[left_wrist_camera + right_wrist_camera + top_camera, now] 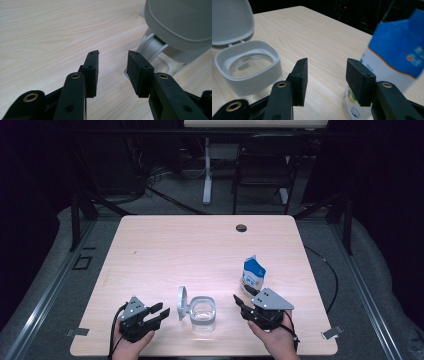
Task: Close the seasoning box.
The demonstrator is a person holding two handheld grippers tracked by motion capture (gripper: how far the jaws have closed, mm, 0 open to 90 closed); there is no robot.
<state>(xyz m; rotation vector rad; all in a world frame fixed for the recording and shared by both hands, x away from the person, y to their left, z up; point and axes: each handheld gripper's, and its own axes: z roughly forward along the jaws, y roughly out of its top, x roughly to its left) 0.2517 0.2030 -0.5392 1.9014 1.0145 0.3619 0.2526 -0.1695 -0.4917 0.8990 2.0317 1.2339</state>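
Observation:
A clear container (pixel 203 314) with a grey rim stands near the table's front edge, its hinged grey lid (pixel 182 303) swung up on its left side. A blue and white pouch (pixel 253 275) stands upright to its right. My left gripper (pixel 162 310) lies left of the lid, open, with nothing between its pads. In the left gripper view the lid (pixel 180 22) looms just right of my left gripper (pixel 112 58). My right gripper (pixel 239 302) is open beside the pouch's foot. In the right gripper view my right gripper (pixel 327 67) is empty, with the container (pixel 249 67) at left and the pouch (pixel 392 60) at right.
The light wooden table (pixel 200 245) has a cable hole (pixel 241 228) near its far edge. Beyond the table stand a dark chair (pixel 265 165) and a white desk leg (pixel 207 170). A cable (pixel 330 270) trails off the right edge.

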